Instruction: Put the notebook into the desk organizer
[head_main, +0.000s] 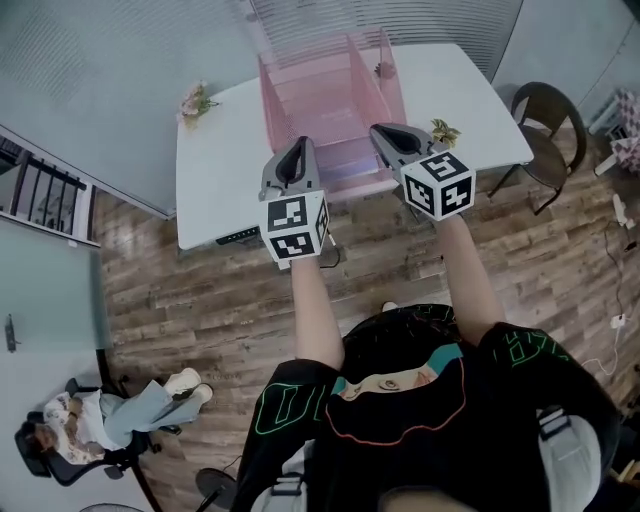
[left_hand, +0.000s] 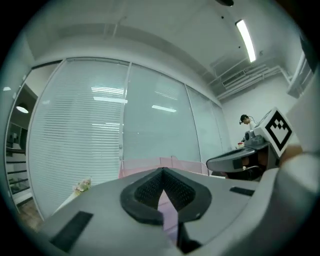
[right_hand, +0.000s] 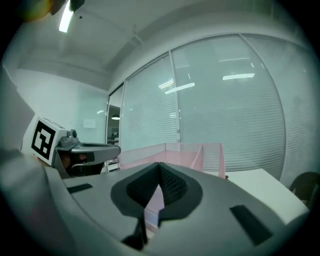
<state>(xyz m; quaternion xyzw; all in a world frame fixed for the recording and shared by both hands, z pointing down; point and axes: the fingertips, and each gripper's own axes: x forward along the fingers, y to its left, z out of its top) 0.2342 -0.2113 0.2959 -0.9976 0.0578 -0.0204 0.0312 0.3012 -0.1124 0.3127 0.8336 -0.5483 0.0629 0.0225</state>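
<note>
Counter (head_main: 215, 170), white and rectangular, carries the pink see-through desk organizer (head_main: 330, 85) near its far middle. The organizer has tall walls and upright dividers at the back and a lower section at the front. In that low front section lies a flat lilac shape (head_main: 350, 160). It may be the notebook, but I cannot tell for sure, and the back compartments are too faint to read. A dark chair (head_main: 545, 125) stands on the wooden floor well to the right of the organizer. The left gripper (head_main: 299, 143) hangs just in front of the organizer's front left corner, and the right gripper (head_main: 386, 131) at its front right corner. Both point toward it. In the left gripper view the left gripper (left_hand: 162, 172) has its jaws closed together with nothing held, and the organizer's pink wall (left_hand: 145, 167) shows beyond them. The right gripper view shows the right gripper (right_hand: 159, 167) closed and empty in the same way, facing the pink dividers (right_hand: 200, 152). Each gripper carries a cube (head_main: 295, 225) printed with black-and-white square marker patterns. A small flower sprig (head_main: 197, 100) sits at the counter corner left of the organizer, and a little plant (head_main: 444, 130) sits just to its right.
</note>
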